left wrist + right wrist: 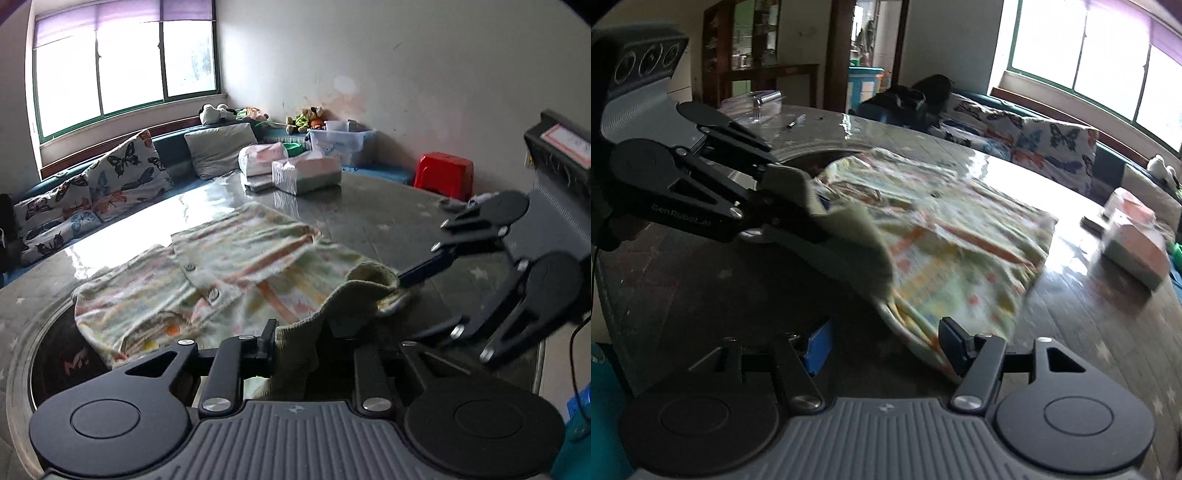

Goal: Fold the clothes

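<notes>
The left tongs [310,332] were closed on the ribbed hem of the patterned garment [221,266], which lay flat on the surface [369,214]. The right tongs [882,347] stood open, its near edge between them, ungripped. Best to pinch both corners and lift evenly. Its long axis seemingly ran toward the window [122,66]

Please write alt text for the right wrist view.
The left tongs pinch the olive hem of a pastel printed garment lying on a round grey table. The right tongs stand open just before its near edge.
</notes>
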The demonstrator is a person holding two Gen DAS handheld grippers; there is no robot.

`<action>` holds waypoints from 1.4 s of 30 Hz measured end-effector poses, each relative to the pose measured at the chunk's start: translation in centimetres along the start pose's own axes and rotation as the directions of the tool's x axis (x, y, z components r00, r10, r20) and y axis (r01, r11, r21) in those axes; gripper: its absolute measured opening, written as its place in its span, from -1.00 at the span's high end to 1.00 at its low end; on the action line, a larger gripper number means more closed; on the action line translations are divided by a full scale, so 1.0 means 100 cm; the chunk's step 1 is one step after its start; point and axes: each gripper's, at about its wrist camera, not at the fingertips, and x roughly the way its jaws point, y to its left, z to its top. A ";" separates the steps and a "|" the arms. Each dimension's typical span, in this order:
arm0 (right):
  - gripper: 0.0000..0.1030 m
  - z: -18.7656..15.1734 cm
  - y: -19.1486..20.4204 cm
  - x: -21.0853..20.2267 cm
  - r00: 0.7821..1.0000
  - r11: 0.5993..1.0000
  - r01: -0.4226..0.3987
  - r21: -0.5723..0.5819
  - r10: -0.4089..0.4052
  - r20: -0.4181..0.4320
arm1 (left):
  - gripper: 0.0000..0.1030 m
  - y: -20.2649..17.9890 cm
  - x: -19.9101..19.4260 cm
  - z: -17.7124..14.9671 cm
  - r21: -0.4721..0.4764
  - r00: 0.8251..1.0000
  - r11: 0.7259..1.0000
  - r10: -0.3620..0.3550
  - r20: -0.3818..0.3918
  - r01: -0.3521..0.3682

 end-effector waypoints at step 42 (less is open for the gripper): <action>0.81 0.028 0.010 -0.053 0.981 0.978 -0.170 0.123 0.156 0.112 | 0.79 0.001 -0.078 -0.048 0.059 0.995 0.994 0.090 -0.041 -0.087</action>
